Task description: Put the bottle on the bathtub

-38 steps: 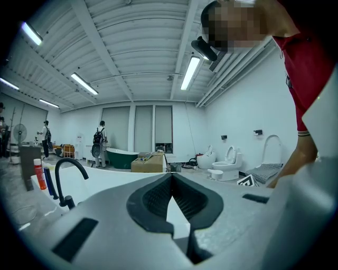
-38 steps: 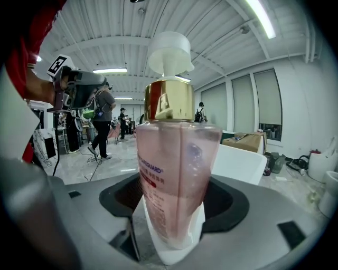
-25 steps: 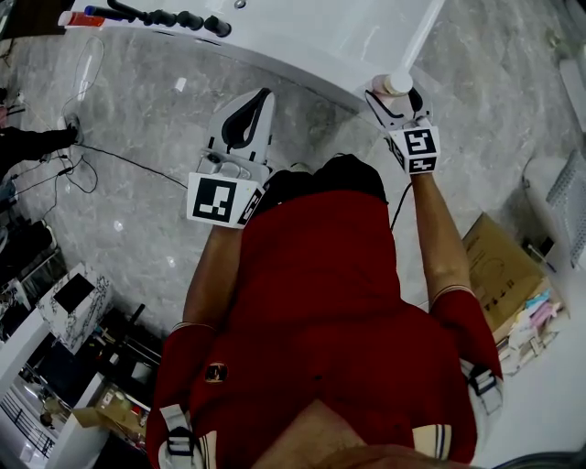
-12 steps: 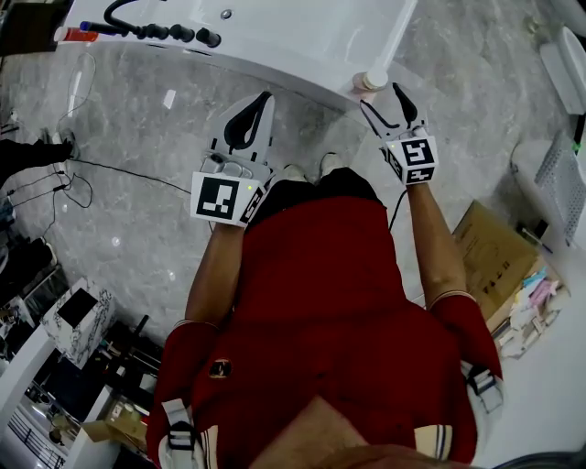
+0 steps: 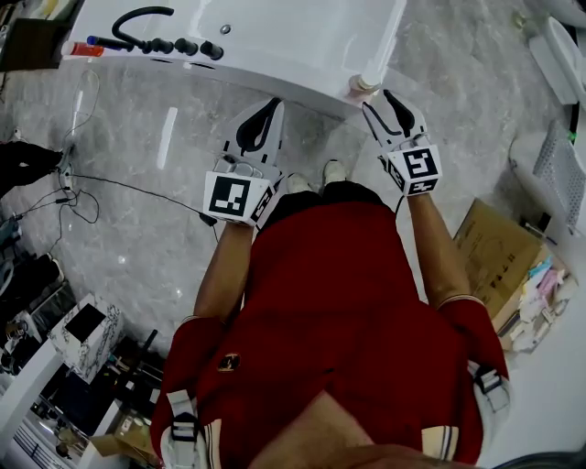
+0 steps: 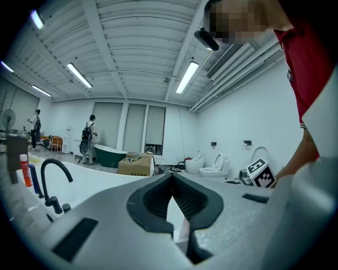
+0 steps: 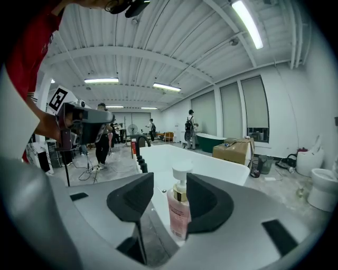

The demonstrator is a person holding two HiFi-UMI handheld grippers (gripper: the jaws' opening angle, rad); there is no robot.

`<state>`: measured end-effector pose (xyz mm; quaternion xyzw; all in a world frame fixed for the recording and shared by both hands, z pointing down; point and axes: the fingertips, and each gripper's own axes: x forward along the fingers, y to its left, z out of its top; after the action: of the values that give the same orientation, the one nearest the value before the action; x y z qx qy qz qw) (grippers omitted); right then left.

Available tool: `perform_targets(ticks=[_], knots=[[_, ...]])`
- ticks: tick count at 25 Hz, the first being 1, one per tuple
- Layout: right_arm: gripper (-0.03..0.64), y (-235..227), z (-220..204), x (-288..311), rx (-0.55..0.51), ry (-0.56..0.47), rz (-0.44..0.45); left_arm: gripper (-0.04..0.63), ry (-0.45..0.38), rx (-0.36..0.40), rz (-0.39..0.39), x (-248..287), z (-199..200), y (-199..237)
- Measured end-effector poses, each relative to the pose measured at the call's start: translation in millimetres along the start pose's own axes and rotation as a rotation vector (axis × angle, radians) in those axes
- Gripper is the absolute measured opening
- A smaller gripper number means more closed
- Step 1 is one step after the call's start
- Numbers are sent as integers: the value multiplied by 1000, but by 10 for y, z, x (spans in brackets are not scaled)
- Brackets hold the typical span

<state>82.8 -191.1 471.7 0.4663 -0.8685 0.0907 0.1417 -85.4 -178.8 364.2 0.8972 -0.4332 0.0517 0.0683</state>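
Observation:
A pink pump bottle (image 7: 179,213) with a white pump head stands upright on the near rim of the white bathtub (image 5: 302,37); in the head view the bottle (image 5: 363,84) sits at the tub's right corner. My right gripper (image 5: 381,99) is just short of it and open. In the right gripper view the gripper (image 7: 170,180) frames the bottle in the gap between its jaws without touching it. My left gripper (image 5: 271,103) hovers over the floor in front of the tub. Its jaws (image 6: 170,179) meet at the tips with nothing held.
A black faucet (image 5: 146,18) with knobs stands at the tub's left end, beside red and blue bottles (image 5: 82,46). Cables (image 5: 82,183) trail over the marble floor at left. A cardboard box (image 5: 499,266) lies at right. People stand far back in the room.
A second ago my right gripper was shut on the bottle at the tub's rim. It has opened, let go and drawn back a little; the bottle stays standing. The left gripper stayed shut.

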Motion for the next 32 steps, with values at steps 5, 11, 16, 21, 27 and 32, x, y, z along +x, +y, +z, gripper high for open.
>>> perform_targets(ticks=[5, 11, 16, 21, 27, 32], knots=[[137, 193, 310, -150, -10, -59, 14, 6, -24, -7, -19, -55, 73, -100], [76, 419, 603, -328, -13, -116, 26, 6, -48, -9, -47, -125, 149, -226], [18, 612, 792, -458, -13, -149, 30, 6, -60, -6, -68, -233, 185, -332], [0, 820, 997, -580, 0, -186, 56, 8, -65, 0, -87, -337, 206, -440], [-2, 1049, 1124, -683, 19, -204, 109, 6, -65, 0, -106, -444, 186, -564], [-2, 1175, 1126, -751, -4, -202, 120, 6, -71, -1, -106, -528, 191, -612]])
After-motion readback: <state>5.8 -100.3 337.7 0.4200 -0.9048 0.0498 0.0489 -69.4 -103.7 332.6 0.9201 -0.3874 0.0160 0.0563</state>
